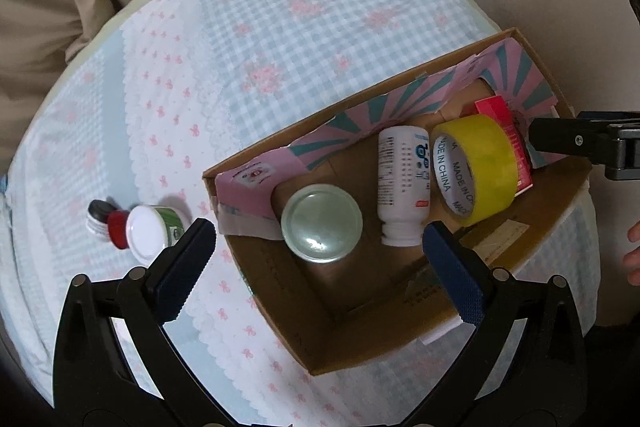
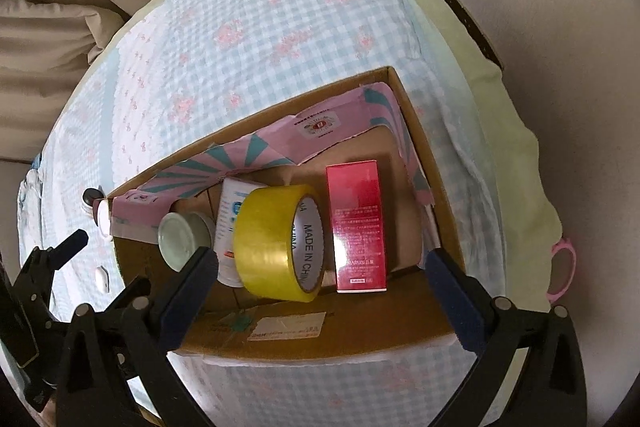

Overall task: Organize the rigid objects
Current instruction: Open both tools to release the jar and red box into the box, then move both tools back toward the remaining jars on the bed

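Left to right: three small jars (image 1: 132, 227) remain on the cloth (image 1: 248, 39), rigid, light, slick lids; we'd pinch the bodies. Left gripper (image 1: 316, 263) released above the glass jar (image 1: 322, 223), fragile. Right gripper (image 2: 320, 267) released over tape roll (image 2: 276, 243) inside the box (image 2: 424, 155).

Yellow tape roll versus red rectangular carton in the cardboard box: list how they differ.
The yellow tape roll is a hollow ring standing on its edge; the red rectangular carton is a flat-sided, closed box lying down. The roll's core reads MADE IN CHINA; the carton bears small white print. Both sit side by side inside the cardboard box, ungripped.
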### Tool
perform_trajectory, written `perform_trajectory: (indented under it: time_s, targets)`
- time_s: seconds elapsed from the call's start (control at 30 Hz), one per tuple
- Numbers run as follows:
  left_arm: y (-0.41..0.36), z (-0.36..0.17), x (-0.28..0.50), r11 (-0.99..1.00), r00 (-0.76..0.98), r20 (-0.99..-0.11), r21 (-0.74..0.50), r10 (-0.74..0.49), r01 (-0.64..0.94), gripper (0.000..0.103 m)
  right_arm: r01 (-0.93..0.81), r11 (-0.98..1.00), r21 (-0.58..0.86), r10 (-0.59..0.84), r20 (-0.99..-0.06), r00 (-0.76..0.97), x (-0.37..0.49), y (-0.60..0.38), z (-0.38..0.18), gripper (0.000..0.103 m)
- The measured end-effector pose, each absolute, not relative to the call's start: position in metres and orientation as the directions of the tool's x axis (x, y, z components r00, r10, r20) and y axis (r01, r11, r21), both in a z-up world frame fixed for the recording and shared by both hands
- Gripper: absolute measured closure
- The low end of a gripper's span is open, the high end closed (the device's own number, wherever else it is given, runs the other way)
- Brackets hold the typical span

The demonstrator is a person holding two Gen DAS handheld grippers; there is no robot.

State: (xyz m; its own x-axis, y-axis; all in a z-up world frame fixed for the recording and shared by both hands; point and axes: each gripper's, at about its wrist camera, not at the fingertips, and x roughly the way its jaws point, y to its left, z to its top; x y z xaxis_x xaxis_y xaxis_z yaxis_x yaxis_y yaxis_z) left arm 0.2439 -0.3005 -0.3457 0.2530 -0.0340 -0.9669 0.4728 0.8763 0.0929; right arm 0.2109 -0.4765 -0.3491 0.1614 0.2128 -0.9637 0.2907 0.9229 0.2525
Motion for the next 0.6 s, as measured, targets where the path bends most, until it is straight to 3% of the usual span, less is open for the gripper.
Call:
perform_trajectory:
  time_s: [0.4, 0.6]
  targets:
    - [-0.289, -0.309, 0.226, 0.893, 0.298, -0.952, 0.078, -0.065, 0.444, 0.000, 0.255, 0.940, 0.228, 0.179, -0.963, 0.203, 0.199, -0.471, -0.313, 0.000]
    - [-0.271, -0.278, 0.207, 0.909, 0.352, -0.935, 0.115, -0.037, 0.400, 0.000, 0.226, 0.963, 0.144, 0.092, -0.970, 0.227, 0.185, -0.461, -0.280, 0.000]
